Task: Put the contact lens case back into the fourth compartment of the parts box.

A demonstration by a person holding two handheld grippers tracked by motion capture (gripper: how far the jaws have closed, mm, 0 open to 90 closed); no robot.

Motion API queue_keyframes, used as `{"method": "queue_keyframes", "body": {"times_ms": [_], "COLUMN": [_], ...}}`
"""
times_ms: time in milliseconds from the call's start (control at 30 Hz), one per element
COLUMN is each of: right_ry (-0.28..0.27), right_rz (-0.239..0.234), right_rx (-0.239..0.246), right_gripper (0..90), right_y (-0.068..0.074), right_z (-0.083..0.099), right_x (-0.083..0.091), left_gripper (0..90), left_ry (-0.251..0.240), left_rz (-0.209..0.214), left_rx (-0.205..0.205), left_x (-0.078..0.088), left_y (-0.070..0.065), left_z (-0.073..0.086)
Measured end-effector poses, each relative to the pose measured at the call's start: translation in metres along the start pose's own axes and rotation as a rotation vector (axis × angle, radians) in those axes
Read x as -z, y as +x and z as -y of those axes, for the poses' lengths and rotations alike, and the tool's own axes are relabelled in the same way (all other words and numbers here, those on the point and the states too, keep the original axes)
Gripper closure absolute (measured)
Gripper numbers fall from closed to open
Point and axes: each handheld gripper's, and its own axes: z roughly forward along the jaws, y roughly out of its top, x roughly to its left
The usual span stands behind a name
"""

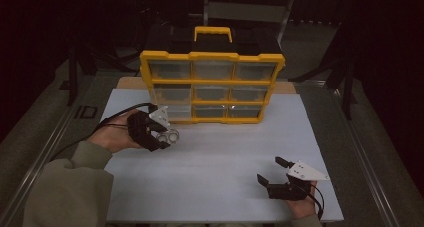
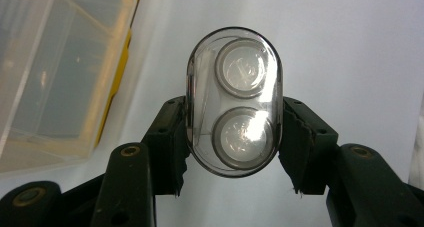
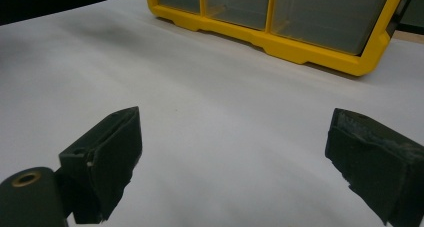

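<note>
A clear oval plastic case (image 2: 234, 101) with two round wells sits clamped between the jaws of my left gripper (image 2: 234, 147). In the high view that case (image 1: 170, 135) shows at the tip of the left gripper (image 1: 162, 137), just in front of the lower-left drawer of the yellow organizer (image 1: 212, 87). The organizer stands upright with clear drawers in three rows and a yellow handle on top. My right gripper (image 1: 270, 171) rests near the front right of the white sheet, jaws wide apart and holding nothing. In the right gripper view its jaws (image 3: 235, 157) frame bare white surface, with the organizer (image 3: 300, 47) beyond.
A white sheet (image 1: 220, 157) covers the table, with a strip of brown board behind it. Metal rails (image 1: 55, 137) run along both sides. Dark stands and a grey frame stand behind the organizer.
</note>
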Motion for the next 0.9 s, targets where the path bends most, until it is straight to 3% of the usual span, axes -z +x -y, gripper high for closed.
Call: {"method": "queue_keyframes", "body": {"times_ms": [900], "right_ry": [-0.003], "right_rz": [-0.004], "right_rx": [-0.007], "right_gripper": [7.5], "right_y": [0.000], "right_z": [0.000], "right_x": [0.000], "left_gripper": [49.1], "left_ry": [-0.025], "left_rz": [-0.026], "left_rx": [0.006], "left_x": [0.034], "left_y": [0.014], "left_z": [-0.007]}}
